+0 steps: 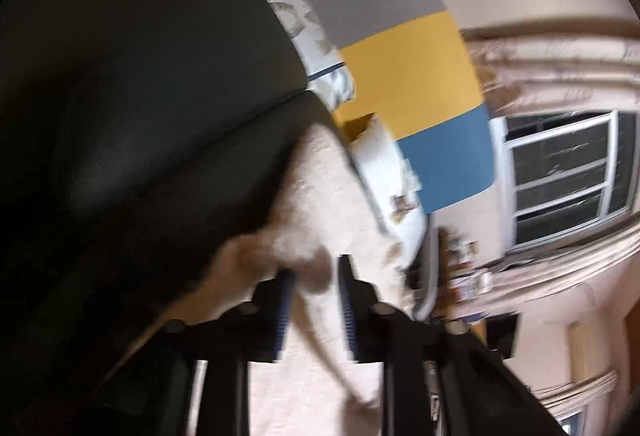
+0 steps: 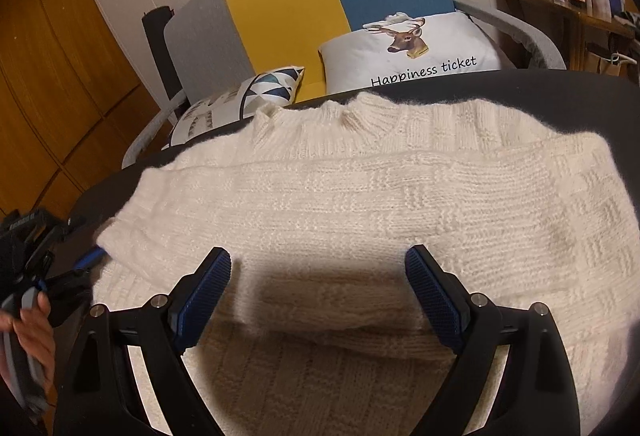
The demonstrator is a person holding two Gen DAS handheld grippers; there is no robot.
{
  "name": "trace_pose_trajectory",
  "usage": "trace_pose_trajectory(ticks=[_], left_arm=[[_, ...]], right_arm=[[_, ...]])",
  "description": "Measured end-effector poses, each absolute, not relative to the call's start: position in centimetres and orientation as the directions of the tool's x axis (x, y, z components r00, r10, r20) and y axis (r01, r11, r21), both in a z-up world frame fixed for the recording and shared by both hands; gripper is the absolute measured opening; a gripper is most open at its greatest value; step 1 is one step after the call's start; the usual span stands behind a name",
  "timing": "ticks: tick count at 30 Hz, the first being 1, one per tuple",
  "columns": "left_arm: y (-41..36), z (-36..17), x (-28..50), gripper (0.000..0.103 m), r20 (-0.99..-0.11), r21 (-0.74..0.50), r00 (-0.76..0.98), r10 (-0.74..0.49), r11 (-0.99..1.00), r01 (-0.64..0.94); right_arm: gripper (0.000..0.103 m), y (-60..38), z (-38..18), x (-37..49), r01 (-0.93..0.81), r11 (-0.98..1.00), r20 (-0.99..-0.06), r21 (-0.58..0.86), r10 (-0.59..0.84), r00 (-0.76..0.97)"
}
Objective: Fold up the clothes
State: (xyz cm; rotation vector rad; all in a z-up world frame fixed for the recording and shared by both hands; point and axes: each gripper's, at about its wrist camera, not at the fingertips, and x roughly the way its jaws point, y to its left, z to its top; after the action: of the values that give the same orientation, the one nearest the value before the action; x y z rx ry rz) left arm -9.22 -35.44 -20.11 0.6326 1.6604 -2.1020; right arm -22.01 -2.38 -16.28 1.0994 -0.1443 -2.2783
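The left gripper (image 1: 316, 276), its blue-padded jaws narrowed, pinches a fold of the cream chunky-knit sweater (image 2: 360, 204) at its near-left cuff; the right gripper (image 2: 318, 272) hovers with jaws spread wide above the sweater's front edge, holding nothing. The sweater lies flat across a dark round table (image 2: 560, 84), one sleeve folded across the body. Behind the table stands a sofa with grey, yellow and blue panels (image 2: 280, 16), carrying a white deer-print cushion (image 2: 408, 52) and a triangle-patterned cushion (image 2: 240, 96). A cluttered wooden shelf (image 2: 560, 0) stands at the right.
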Motion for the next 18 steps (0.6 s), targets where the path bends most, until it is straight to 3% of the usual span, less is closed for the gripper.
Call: trace_pose_trajectory(ticks=[2,6,8,10,12,13,14,18], left_arm=[[-36.2,-20.9,-8.7,0.009,-0.600,-0.779,-0.800,-0.021,-0.210,0.590],[-36.1,-21.1,-8.2,0.009,-0.585,-0.789,-0.811,0.003,-0.234,0.568],[-35.8,-21.1,-8.5,0.026,-0.553,-0.814,-0.833,0.029,-0.233,0.533],[-35.9,-21.0,-9.1,0.032,-0.530,-0.831,-0.846,0.051,-0.228,0.507],[-36.1,-20.9,-9.2,0.029,-0.521,-0.838,-0.851,0.063,-0.227,0.496],[-36.2,-20.8,-9.0,0.014,-0.523,-0.835,-0.851,0.055,-0.235,0.498],[-36.4,-20.8,-8.8,0.008,-0.524,-0.832,-0.851,0.046,-0.243,0.499],[-36.9,-21.3,-7.8,0.005,-0.543,-0.811,-0.839,0.030,-0.281,0.514]], right_arm=[[0.091,-2.6,-15.4,-22.1,0.487,-0.816,-0.689,0.312,-0.547,-0.475],[0.091,-2.7,-14.4,-22.3,0.476,-0.863,-0.723,0.170,-0.438,-0.535],[0.091,-3.0,-15.3,-22.4,0.469,-0.877,-0.753,0.099,-0.374,-0.542],[0.092,-3.3,-16.6,-22.4,0.468,-0.881,-0.773,0.071,-0.345,-0.532],[0.092,-3.5,-16.4,-22.3,0.462,-0.885,-0.769,0.062,-0.337,-0.543],[0.092,-3.4,-16.3,-22.4,0.459,-0.886,-0.772,0.069,-0.339,-0.538],[0.092,-3.2,-16.1,-22.4,0.457,-0.886,-0.769,0.077,-0.344,-0.539],[0.092,-2.1,-14.7,-22.4,0.430,-0.898,-0.744,0.090,-0.348,-0.570]])
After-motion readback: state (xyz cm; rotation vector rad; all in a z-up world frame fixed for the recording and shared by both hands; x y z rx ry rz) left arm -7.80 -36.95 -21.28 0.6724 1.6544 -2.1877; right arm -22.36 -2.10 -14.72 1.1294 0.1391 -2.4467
